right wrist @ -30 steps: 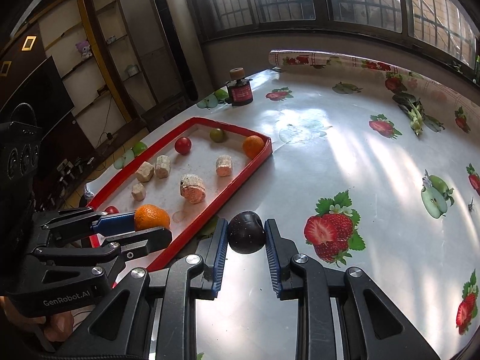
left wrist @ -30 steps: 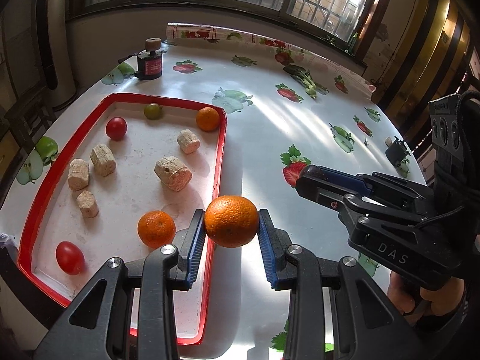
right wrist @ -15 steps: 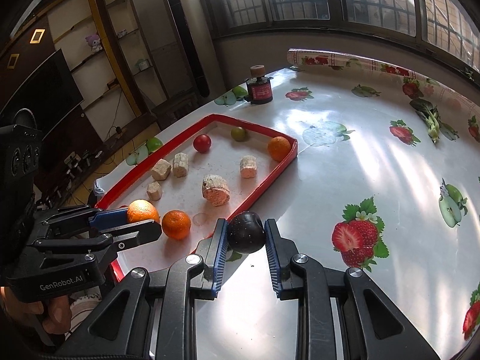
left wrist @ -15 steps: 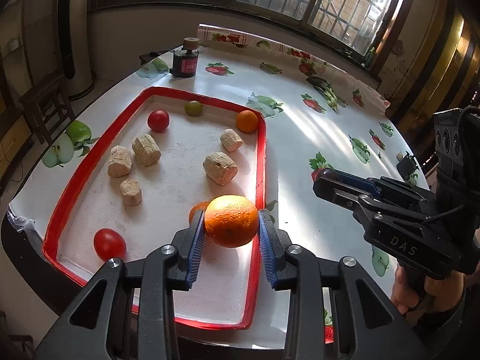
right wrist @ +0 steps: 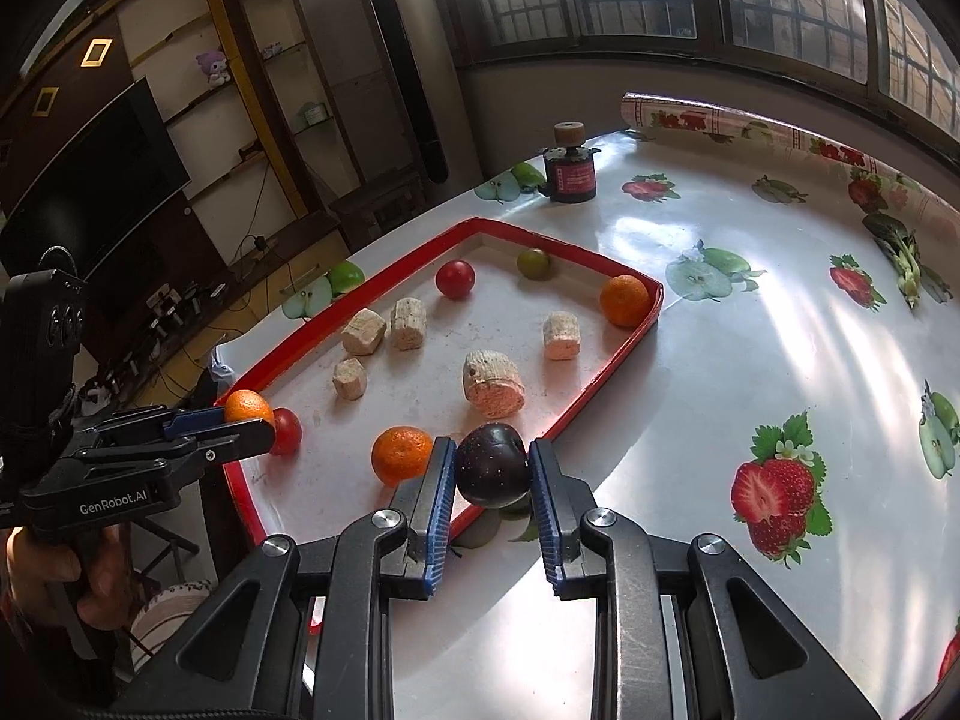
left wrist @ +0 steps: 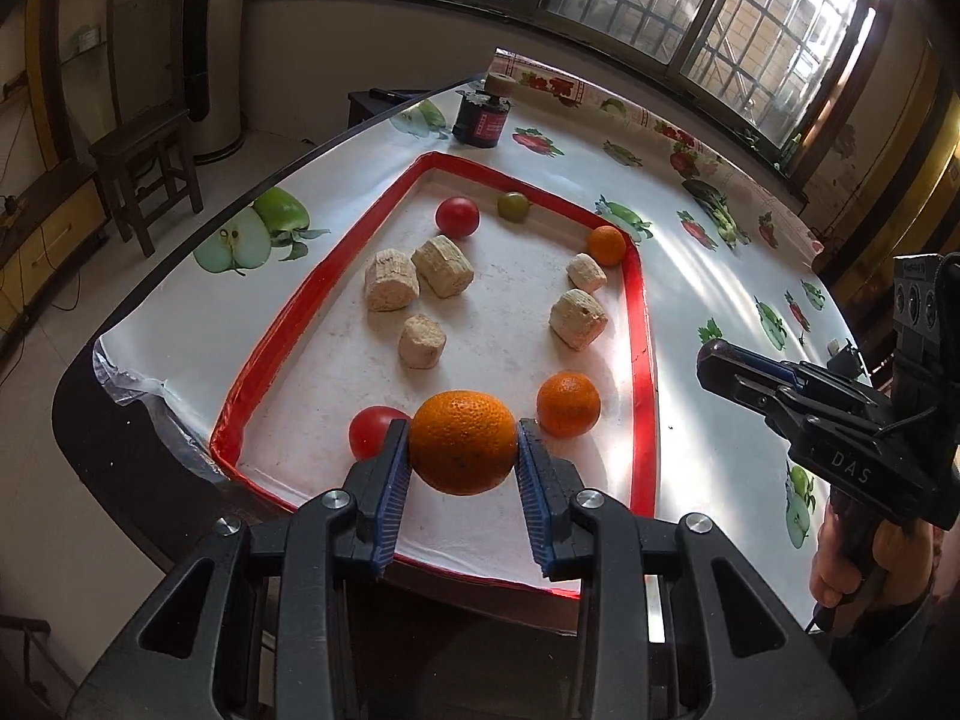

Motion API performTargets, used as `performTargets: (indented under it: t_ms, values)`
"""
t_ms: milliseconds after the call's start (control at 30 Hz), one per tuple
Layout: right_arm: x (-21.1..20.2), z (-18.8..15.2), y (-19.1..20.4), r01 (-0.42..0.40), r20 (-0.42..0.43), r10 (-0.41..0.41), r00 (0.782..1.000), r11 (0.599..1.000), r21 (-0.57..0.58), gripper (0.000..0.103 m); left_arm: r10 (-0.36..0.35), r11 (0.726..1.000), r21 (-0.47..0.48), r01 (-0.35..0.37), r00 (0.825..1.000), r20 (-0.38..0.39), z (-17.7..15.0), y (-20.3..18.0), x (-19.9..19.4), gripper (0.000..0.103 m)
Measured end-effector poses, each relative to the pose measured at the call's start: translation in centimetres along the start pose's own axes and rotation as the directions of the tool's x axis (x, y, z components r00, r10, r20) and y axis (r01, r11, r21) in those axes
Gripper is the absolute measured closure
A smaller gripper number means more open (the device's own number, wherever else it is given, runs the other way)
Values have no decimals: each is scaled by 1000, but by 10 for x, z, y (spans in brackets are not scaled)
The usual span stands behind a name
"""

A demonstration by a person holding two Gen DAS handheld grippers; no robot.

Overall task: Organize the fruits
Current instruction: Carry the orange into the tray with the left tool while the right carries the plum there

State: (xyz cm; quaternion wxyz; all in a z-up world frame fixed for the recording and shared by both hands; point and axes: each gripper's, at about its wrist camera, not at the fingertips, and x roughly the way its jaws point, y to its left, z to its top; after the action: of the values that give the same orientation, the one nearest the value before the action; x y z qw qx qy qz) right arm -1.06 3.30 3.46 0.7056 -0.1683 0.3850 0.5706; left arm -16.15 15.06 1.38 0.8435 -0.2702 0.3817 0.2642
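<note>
My left gripper point(left wrist: 462, 456) is shut on a large orange point(left wrist: 463, 441), held over the near end of the red-rimmed tray point(left wrist: 641, 324). In the right wrist view that same gripper point(right wrist: 249, 429) shows at the tray's left corner with the orange point(right wrist: 246, 407). My right gripper point(right wrist: 491, 468) is shut on a dark plum point(right wrist: 493, 465) above the tray's near rim point(right wrist: 591, 399). Inside the tray lie a small orange point(left wrist: 568, 403), a red tomato point(left wrist: 369, 431), another tomato point(left wrist: 457, 217), a green fruit point(left wrist: 513, 206) and a far orange point(left wrist: 606, 245).
Several beige cork-like chunks point(left wrist: 575, 318) are scattered across the tray. A dark jar with a cork lid point(left wrist: 483, 114) stands beyond the tray's far end. The fruit-print tablecloth point(right wrist: 780, 360) stretches to the right. A wooden stool point(left wrist: 144, 162) stands off the table's left edge.
The left gripper has carried the orange leftward from over the tray's right rim to over its near end. The right gripper has brought the plum closer to the tray's rim.
</note>
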Motion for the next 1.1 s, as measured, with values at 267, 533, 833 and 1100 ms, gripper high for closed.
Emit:
performTargets:
  t_ms: [267,533,833,1100]
  values:
    - [14,-5,23,-48,-36,47,998,998,-51,78,0,1000,3,1,1000,-23,-11,4,2,71]
    - [32,-21,56,-113,-107,101,989,987,-117,78,20,1000,9,-20,999,-48,-13,16,5,71]
    - [54,-24,65,-120,-169,96,981,983,-138,78,-4,999,52,9,995,-100,-12,8,18,71]
    - [62,-26,58,-102,-187,74,980,984,-148,78,8,996,87,3,993,-122,-11,4,28,71]
